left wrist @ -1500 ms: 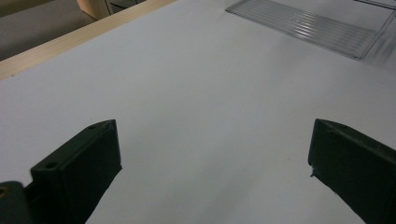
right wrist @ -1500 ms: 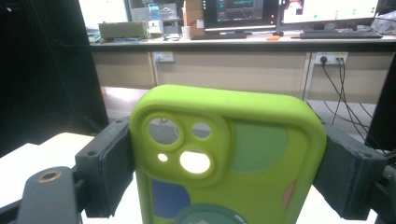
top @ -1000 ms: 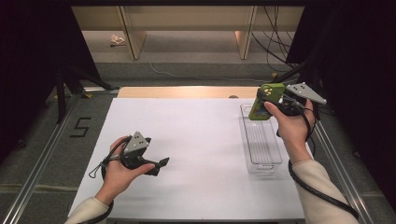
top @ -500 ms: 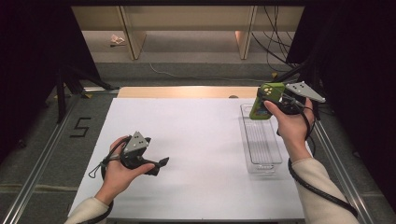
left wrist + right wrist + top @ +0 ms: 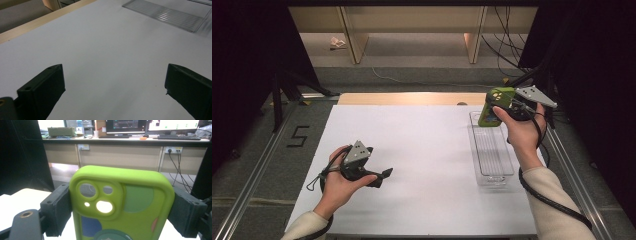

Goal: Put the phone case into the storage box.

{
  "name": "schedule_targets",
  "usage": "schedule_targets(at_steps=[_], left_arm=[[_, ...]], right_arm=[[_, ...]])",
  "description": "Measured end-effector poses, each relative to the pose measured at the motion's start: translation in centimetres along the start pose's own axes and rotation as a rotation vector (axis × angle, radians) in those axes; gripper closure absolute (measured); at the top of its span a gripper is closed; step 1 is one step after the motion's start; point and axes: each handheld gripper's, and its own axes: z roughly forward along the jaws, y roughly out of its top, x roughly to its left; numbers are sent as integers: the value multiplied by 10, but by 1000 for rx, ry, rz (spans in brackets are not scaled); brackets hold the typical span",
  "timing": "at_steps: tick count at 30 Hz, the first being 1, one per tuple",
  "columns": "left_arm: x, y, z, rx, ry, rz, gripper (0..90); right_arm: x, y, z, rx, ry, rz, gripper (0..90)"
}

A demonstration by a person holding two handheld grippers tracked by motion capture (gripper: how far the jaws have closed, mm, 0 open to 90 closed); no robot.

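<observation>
One white table (image 5: 422, 150) carries a clear plastic tray (image 5: 492, 150) at my right side. My right hand-held gripper (image 5: 499, 107) is above the far end of this tray and clamps a green phone case (image 5: 120, 205) by both edges. My left hand-held gripper (image 5: 384, 175) is wide apart, with nothing inside, low above the table.

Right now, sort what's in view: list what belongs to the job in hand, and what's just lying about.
Part of the job:
- green phone case, clamped in the right tongs
- clear plastic tray on the white table, just below the case
- left tongs, open over bare table

Just lying about:
- crumpled scrap on the floor beyond the table
- cables at the far right
</observation>
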Motion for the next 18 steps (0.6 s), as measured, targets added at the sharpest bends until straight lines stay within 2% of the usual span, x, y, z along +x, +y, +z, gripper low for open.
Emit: schedule_targets(at_steps=[18], left_arm=[[0, 0, 0, 1, -2, -1, 22]], right_arm=[[1, -4, 11, 17, -3, -10, 172]])
